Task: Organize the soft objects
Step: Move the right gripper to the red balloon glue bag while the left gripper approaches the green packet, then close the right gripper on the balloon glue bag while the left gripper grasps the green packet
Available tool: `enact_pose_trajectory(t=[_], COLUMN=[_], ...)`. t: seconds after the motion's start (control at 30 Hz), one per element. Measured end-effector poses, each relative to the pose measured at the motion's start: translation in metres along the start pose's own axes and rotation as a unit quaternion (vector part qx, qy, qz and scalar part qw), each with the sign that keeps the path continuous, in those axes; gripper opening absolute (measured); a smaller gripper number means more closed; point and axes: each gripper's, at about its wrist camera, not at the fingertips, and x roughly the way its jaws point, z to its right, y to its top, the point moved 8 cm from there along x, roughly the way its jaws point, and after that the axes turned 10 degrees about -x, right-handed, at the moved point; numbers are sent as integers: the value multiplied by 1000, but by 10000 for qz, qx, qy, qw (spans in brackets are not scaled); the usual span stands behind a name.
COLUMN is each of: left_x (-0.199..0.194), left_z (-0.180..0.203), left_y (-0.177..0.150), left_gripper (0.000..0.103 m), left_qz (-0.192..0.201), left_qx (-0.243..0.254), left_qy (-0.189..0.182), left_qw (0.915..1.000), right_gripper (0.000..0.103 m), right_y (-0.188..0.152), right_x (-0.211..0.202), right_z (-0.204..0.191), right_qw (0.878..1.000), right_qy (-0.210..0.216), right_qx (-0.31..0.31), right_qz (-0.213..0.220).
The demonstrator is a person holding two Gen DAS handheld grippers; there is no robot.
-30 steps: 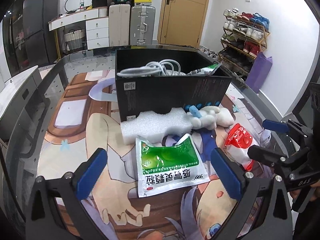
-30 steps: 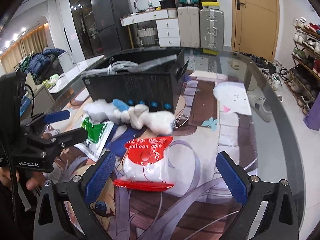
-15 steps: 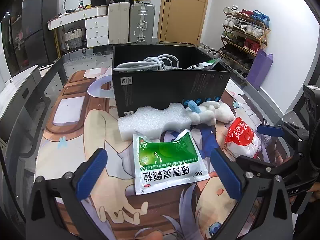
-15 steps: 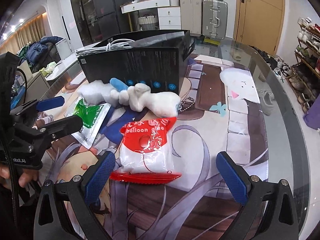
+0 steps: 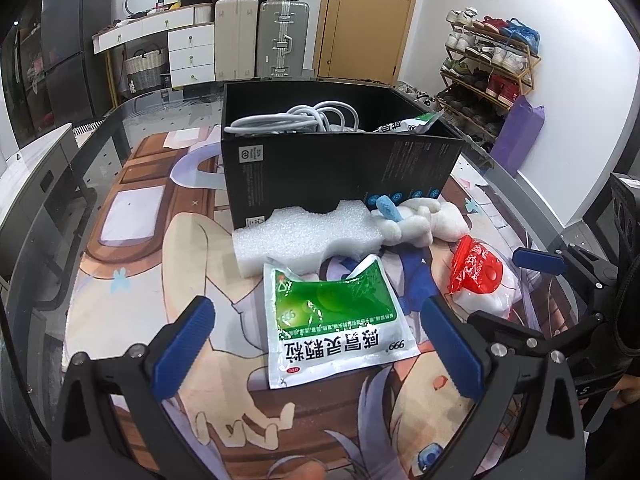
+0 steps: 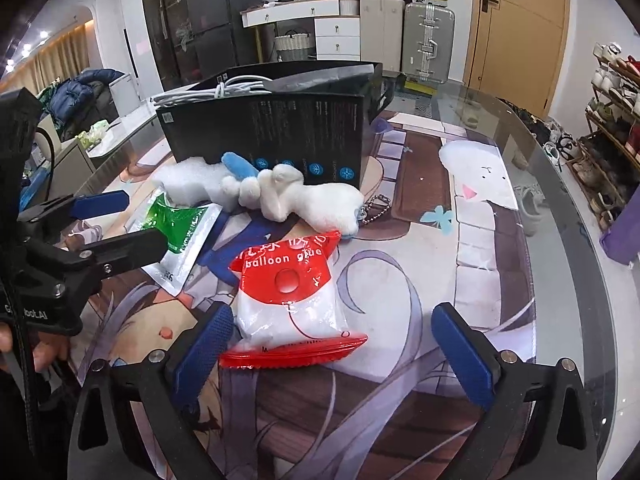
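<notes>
While both hover | left tongs (image 5: pixel 316 344) spread wide, straddling green sachet (image 5: pixel 336 320) | right tongs (image 6: pixel 336 344) spread wide, flanking balloon-glue bag (image 6: pixel 292 300)

Both grippers are brought closer to the packets. The green medicine sachet (image 5: pixel 336 316) is now framed nearer between the spread fingers of the left gripper (image 5: pixel 316 344), and the red balloon-glue bag (image 6: pixel 294 300) now lies just ahead of the right gripper (image 6: pixel 336 356), by its left finger (image 6: pixel 204 344).
</notes>
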Motion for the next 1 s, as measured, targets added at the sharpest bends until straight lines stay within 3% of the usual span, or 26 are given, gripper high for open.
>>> enact_pose_trajectory(t=[0.37,1.0], left_x=[4,23], left_z=[0,16], left_y=[0,-7], left_gripper=[103,103], left_qz=[-24,-470], left_qx=[-7,-17], left_qy=[67,414], left_qw=[10000,9980], right_gripper=[46,44], right_y=[8,16], right_x=[-13,-41], right_z=[-10,-2], right_qw=[9993,9973], right_qy=[219,253], right_qx=[-96,58], right_qz=[301,691])
